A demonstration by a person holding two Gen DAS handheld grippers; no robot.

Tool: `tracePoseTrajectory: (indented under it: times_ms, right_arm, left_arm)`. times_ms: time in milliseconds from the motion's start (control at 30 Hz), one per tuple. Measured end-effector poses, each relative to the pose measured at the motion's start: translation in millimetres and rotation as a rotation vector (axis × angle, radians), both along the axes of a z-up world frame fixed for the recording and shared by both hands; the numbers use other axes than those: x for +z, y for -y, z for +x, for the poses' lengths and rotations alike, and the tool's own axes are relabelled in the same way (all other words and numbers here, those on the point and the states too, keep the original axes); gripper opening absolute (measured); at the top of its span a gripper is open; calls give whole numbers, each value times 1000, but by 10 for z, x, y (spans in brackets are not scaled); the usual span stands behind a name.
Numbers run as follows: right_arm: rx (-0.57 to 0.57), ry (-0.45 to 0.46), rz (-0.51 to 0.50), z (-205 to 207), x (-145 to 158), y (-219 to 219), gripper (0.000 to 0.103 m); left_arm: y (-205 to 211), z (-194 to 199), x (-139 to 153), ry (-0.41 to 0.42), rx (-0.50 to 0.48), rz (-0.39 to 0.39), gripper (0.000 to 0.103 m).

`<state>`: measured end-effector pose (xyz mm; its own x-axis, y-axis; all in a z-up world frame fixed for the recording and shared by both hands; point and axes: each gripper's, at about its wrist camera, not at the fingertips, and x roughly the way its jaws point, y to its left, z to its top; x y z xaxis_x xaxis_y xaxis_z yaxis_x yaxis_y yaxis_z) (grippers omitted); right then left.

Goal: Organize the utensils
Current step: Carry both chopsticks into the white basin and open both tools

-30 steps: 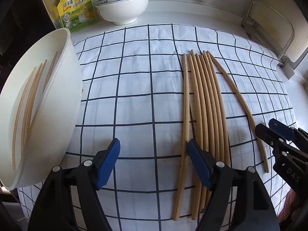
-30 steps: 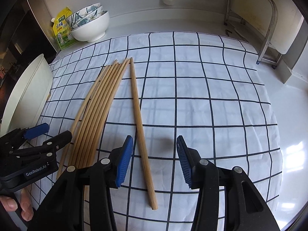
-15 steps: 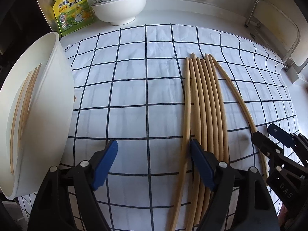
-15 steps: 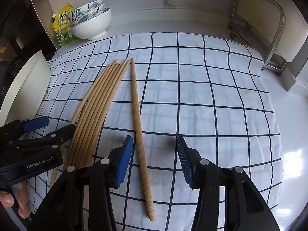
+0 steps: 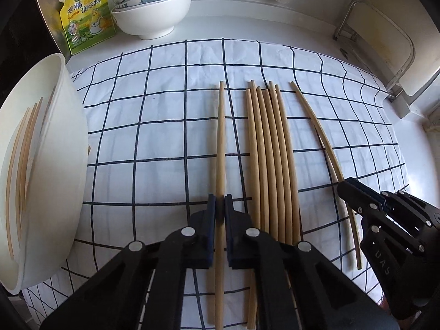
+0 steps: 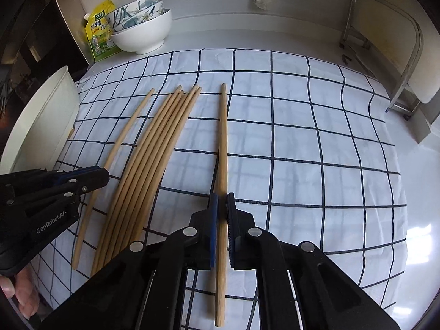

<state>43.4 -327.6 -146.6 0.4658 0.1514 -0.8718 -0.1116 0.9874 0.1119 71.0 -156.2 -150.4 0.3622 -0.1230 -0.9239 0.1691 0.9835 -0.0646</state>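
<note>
Several wooden chopsticks [image 5: 272, 151] lie side by side on the checked cloth [image 5: 154, 143]. My left gripper [image 5: 220, 209] is shut on the leftmost chopstick [image 5: 220, 143], now apart from the bundle. My right gripper [image 6: 222, 206] is shut on the rightmost chopstick [image 6: 223, 143]; it also shows in the left wrist view [image 5: 354, 192]. The left gripper shows in the right wrist view [image 6: 96, 174], closed on its chopstick [image 6: 129, 129]. A white tub [image 5: 41, 170] at the left holds several chopsticks [image 5: 22, 159].
Stacked bowls [image 5: 151, 8] and a yellow-green pouch [image 5: 85, 13] stand at the back left. A metal rack [image 5: 385, 49] stands at the back right. The bundle also shows in the right wrist view [image 6: 154, 154]. The tub's rim [image 6: 41, 126] is at the left.
Both grippers went from open to shut, each on one outer chopstick. The left chopstick has moved leftward away from the bundle.
</note>
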Motion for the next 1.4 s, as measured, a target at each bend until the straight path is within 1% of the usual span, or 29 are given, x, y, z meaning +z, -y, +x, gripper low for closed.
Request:
tracePoseTrajectory:
  times_ms: [133,300,400,500,633,700,800,900,967,1167,1267,1400]
  right_arm:
    - [-21,20,27,-74,194,6,7]
    - [-16,62,81,-89,574,-143,7]
    - [25,84,99,-39,789,-382,7]
    - [91,119,107,18,965,-732,7]
    - [186,146,129,138,1124,-1312,7]
    - [230,143,146,207,1159,-1607,7]
    - [290,118,162,322,1143,-2045,7]
    - [324,90,176,438,1092,-2406,7]
    - [338,73,173,490,1040,-2628,7]
    - [344,-9,148,583,753,-3068,7]
    - [325,-45,130,599,621,-3136,7]
    - [295,-68,121,584,536,-3129,7]
  left_arm:
    - [-98,-17,212,26,-3,-24,7]
    - [-333,-59,603,76,-2,-66,7]
    - [-558,-58,836,112,11,-73,7]
    - [-876,-45,1046,154,45,-72,7]
    - [-1453,-29,1192,182,120,-55,7]
    - [-1721,-15,1205,184,160,-43,7]
    - [-2157,14,1160,165,217,-29,7]
    - [-2524,41,1096,155,254,-17,7]
    - [-2682,77,1016,141,268,-12,7]
    - [-2939,189,756,92,270,-18,7]
    - [-2968,227,625,66,257,-28,7]
    - [-2981,271,509,39,239,-39,7]
